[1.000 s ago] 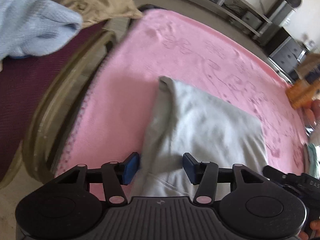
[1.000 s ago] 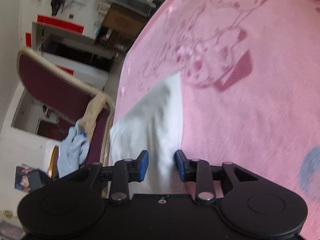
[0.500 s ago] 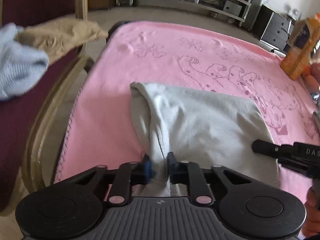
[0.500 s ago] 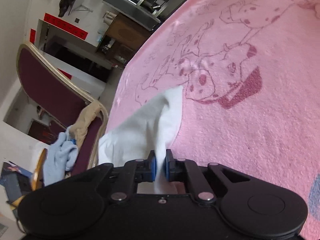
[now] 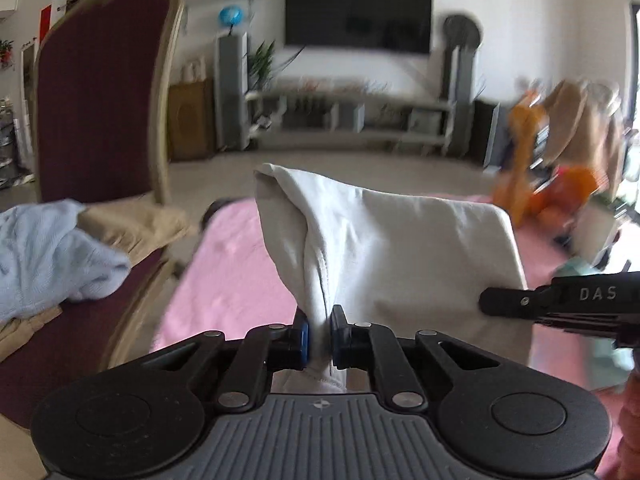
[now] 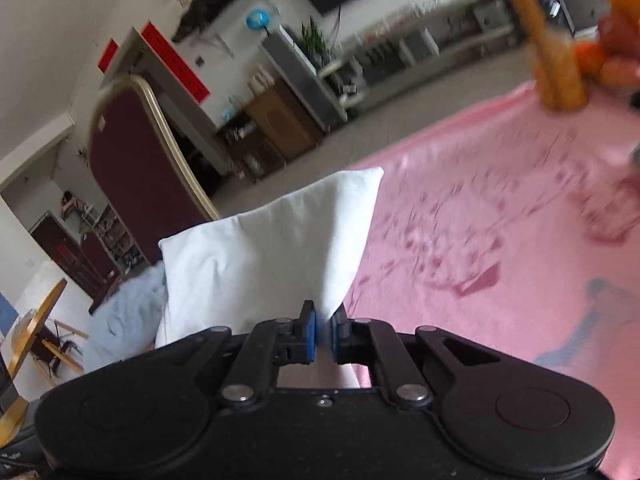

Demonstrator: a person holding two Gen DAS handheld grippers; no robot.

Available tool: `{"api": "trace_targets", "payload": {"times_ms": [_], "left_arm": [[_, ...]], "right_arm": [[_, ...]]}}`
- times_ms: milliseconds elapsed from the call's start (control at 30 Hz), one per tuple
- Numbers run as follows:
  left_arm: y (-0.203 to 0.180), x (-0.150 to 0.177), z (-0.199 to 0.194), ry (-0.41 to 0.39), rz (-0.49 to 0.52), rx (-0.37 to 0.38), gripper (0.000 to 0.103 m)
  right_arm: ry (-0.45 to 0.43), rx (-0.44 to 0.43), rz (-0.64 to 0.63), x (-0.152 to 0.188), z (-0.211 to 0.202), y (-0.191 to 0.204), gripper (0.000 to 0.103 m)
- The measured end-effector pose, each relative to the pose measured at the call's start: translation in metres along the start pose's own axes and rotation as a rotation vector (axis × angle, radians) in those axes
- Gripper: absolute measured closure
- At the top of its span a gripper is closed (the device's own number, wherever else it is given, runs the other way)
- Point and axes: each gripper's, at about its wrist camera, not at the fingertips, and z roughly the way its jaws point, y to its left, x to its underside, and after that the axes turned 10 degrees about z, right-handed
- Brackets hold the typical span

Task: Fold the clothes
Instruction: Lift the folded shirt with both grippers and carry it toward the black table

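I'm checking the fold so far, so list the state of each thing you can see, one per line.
White garment: partly folded, lifted off the pink blanket, pinched at two points.
Left gripper: shut on the garment.
Right gripper: shut on the garment.
Light blue garment: crumpled on the chair.

Garment [image 5: 400,248]: its lower hem is hidden behind the left gripper [image 5: 319,338].
Right gripper [image 5: 560,300]: cut off by the left view's right edge.
Orange items [image 5: 536,184]: too blurred to identify.
Blanket [image 6: 500,220]: its print is smeared by motion.
Blue cloth [image 6: 120,320]: partly hidden behind the garment.
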Motion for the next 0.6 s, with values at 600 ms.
{"api": "trace_targets", "payload": {"times_ms": [600], "left_arm": [[-0.231, -0.059, -0.020, -0.168, 0.056, 0.422, 0.094]], "right_arm": [[-0.439, 0.252, 0.012, -0.069, -0.236, -0.089, 0.096]]}}
